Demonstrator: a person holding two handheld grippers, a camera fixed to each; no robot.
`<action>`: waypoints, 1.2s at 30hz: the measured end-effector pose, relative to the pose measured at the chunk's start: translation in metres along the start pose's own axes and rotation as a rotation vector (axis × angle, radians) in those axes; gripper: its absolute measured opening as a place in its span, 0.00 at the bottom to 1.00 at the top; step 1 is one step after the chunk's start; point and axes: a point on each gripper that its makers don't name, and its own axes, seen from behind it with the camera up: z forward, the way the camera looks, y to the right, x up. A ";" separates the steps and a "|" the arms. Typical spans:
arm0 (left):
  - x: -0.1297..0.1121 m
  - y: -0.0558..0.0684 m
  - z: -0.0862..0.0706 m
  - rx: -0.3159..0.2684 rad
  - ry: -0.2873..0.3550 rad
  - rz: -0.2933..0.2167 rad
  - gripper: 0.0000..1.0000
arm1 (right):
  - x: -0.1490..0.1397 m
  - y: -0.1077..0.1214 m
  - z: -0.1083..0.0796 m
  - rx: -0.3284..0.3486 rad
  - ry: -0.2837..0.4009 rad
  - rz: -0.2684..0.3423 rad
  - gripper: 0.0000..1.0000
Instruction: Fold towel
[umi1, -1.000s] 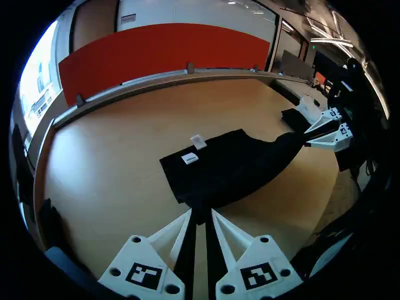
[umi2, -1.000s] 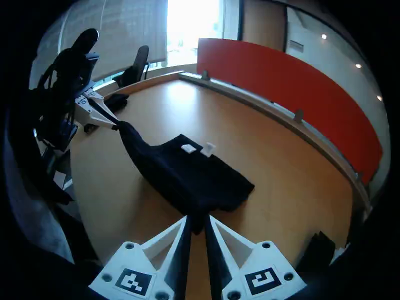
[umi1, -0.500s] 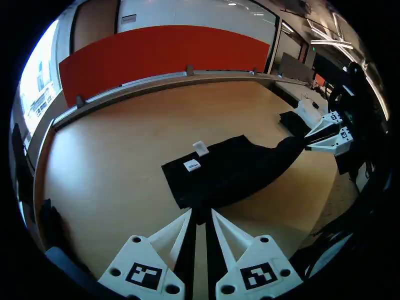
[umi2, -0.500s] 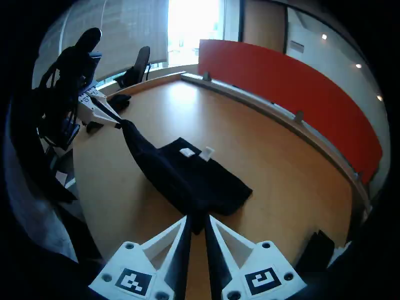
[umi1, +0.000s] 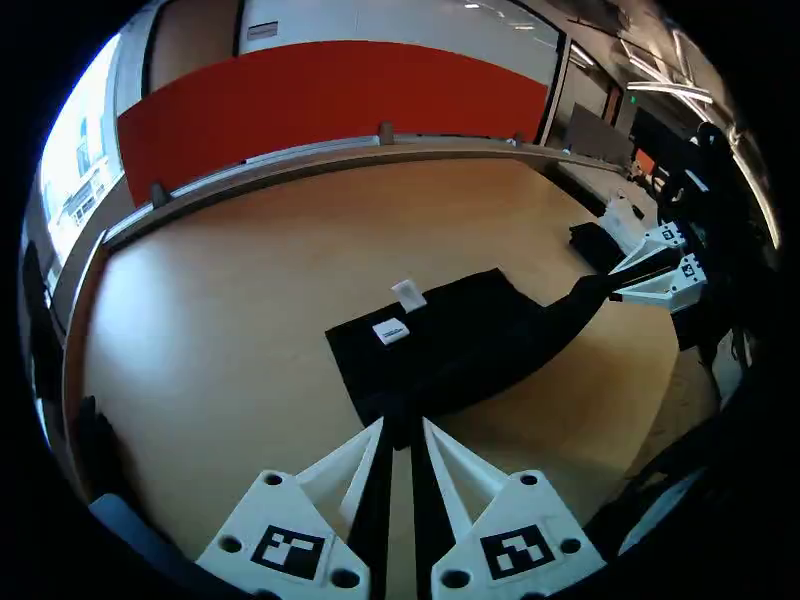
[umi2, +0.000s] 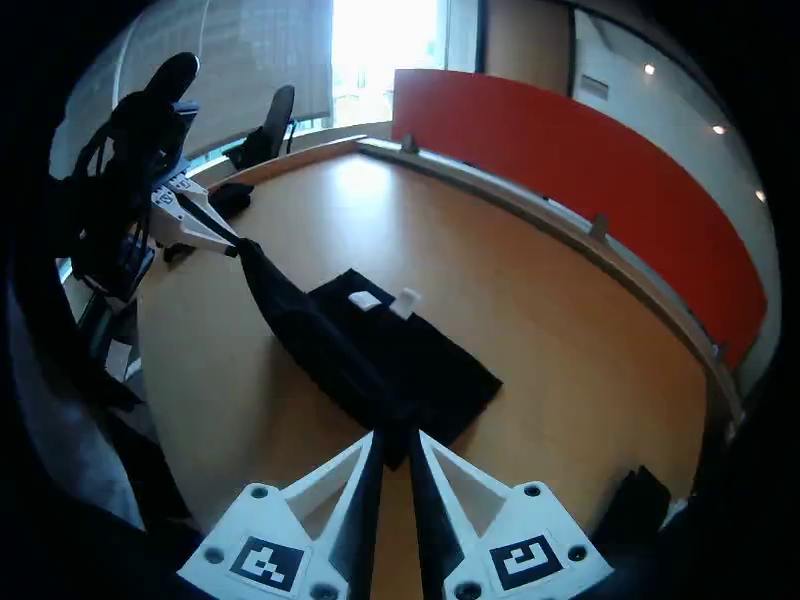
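Left gripper (umi1: 400, 432): fingers drawn almost together, a fold of black cloth pinched between the tips.
Right gripper (umi2: 397, 440): same state, narrow gap, both fingers pressing on the cloth's corner.
Towel (umi1: 455, 340): black, on the side of the table away from the red partition (umi1: 330, 100); part lifted, part lying flat.
Held edge: the edge farthest from the partition, raised off the wood and pulled into a taut ridge from one gripper to the other.
Long axis: runs gripper to gripper, roughly along the partition's line, as far as the fisheye allows.
Flat part: spreads from the ridge toward the partition.
Tags (umi1: 391, 331): two small white ones on the towel's partition-facing edge, one lying flat, one standing up.
Table (umi1: 230, 290): light wood, curved, reaching up to the partition's foot.
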 end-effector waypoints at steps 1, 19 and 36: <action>0.001 -0.001 0.003 0.000 -0.001 -0.002 0.12 | 0.000 0.003 0.003 -0.002 -0.005 0.003 0.18; 0.002 -0.017 0.051 0.024 -0.048 -0.019 0.12 | -0.007 0.035 0.041 -0.023 -0.071 0.008 0.18; -0.011 -0.029 0.091 0.032 -0.096 -0.008 0.12 | -0.024 0.046 0.075 -0.013 -0.122 0.056 0.18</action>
